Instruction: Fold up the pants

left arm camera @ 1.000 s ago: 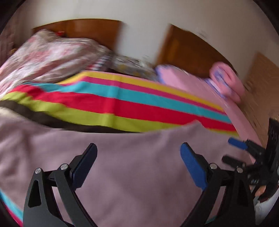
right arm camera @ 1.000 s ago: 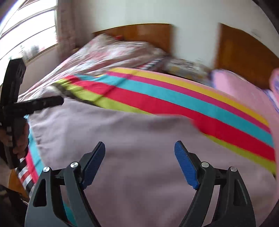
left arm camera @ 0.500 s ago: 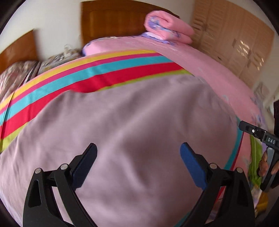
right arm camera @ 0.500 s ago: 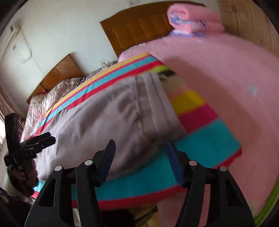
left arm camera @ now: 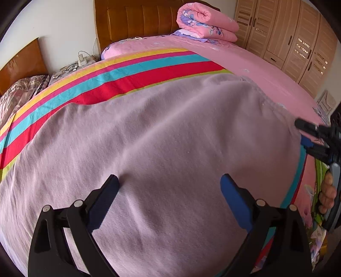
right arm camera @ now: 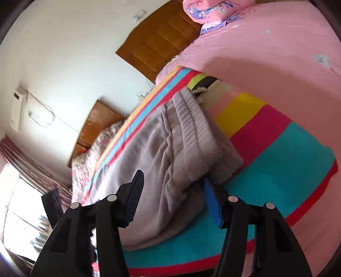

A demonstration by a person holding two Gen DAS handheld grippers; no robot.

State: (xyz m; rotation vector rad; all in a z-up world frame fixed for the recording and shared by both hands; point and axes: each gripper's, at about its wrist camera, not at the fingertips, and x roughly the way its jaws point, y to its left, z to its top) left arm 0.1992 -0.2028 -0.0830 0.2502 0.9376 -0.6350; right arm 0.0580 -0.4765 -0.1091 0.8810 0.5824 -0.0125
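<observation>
The mauve-grey pants [left arm camera: 162,136] lie spread on a striped sheet [left arm camera: 119,72] on the bed. My left gripper [left arm camera: 168,191] is open just above the middle of the fabric, holding nothing. In the right wrist view the pants [right arm camera: 162,144] end in a ribbed waistband [right arm camera: 198,132]. My right gripper [right arm camera: 170,191] is open at the waistband's near corner, one blue pad under the cloth's edge and the other above it. The right gripper also shows at the left wrist view's right edge [left arm camera: 309,136].
A pink bed sheet [left arm camera: 266,70] lies to the right with a rolled pink quilt [left arm camera: 204,21] at its head. Wooden headboards [left arm camera: 136,19] and wardrobes [left arm camera: 298,38] line the walls. A floral quilt [right arm camera: 93,149] lies at the far left.
Both grippers swung right toward the waistband end. The right gripper dropped to the waistband corner and its jaws now straddle the cloth edge. The left stays open over the fabric.
</observation>
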